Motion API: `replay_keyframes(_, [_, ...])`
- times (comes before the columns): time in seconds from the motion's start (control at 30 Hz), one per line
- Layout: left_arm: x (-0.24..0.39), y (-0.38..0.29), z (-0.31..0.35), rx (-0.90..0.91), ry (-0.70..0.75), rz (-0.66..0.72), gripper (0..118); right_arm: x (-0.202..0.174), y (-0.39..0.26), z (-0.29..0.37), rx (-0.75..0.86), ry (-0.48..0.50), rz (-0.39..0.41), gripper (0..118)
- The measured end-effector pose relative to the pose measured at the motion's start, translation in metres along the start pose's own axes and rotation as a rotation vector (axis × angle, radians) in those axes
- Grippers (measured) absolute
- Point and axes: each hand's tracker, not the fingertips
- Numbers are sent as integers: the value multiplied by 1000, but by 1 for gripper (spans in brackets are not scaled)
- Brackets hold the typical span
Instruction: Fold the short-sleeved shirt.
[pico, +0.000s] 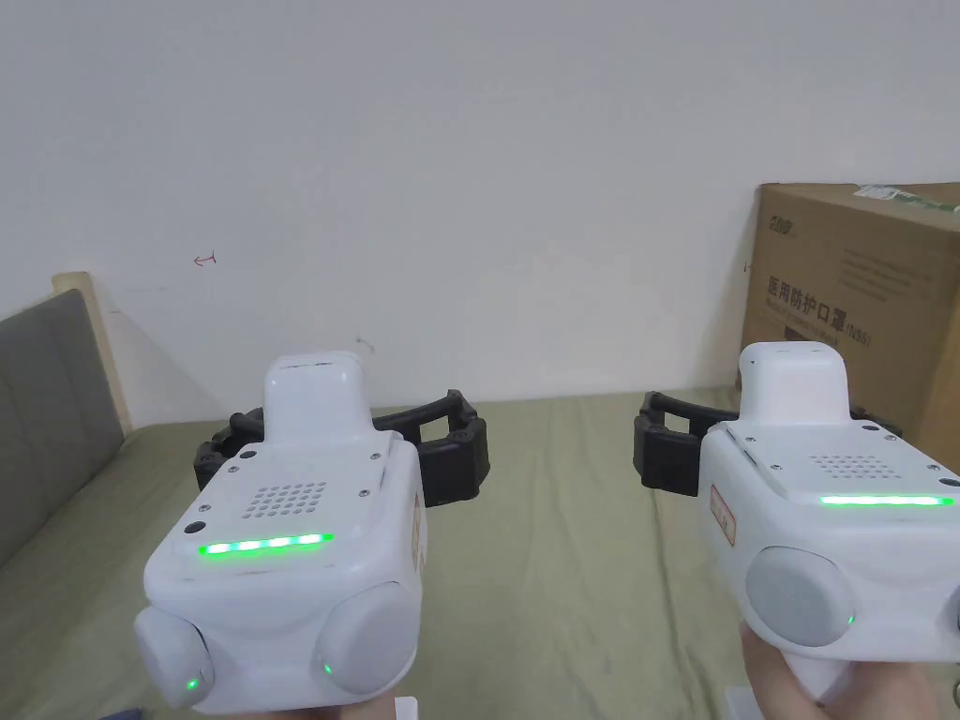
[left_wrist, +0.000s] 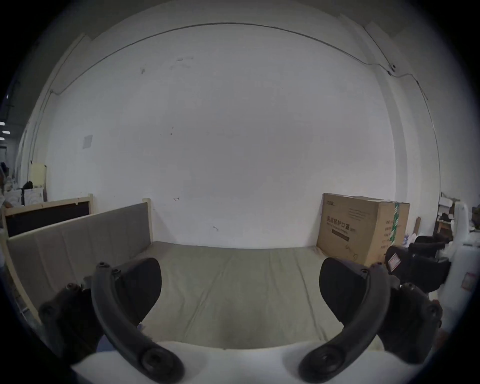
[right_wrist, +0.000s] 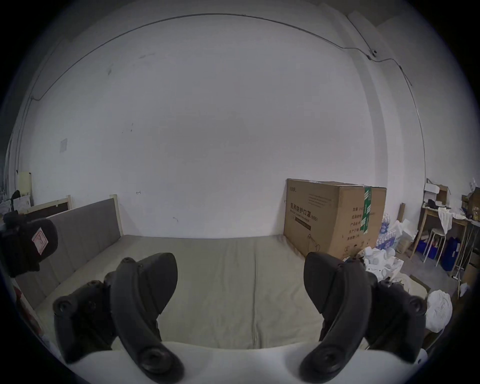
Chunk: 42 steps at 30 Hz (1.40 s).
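Both claws (left_wrist: 240, 288) (right_wrist: 240, 283) agape above green sheet (pico: 562, 525), cardboard box (pico: 858, 291) rightward.

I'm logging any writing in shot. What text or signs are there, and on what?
Cardboard box, front: large printed characters under a small mark; it is a label, so left unquoted.
Box side and green tape: print too small to read.
Red stickers on the right gripper and left gripper: blurred.
Wall: a small red scribble, no word.
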Motion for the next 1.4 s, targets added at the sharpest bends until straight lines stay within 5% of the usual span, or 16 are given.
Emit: replay_keyframes(1.4, [-4, -12, -9, -46, -37, 30, 118, -5, -16, -9, -74, 5, 8, 104])
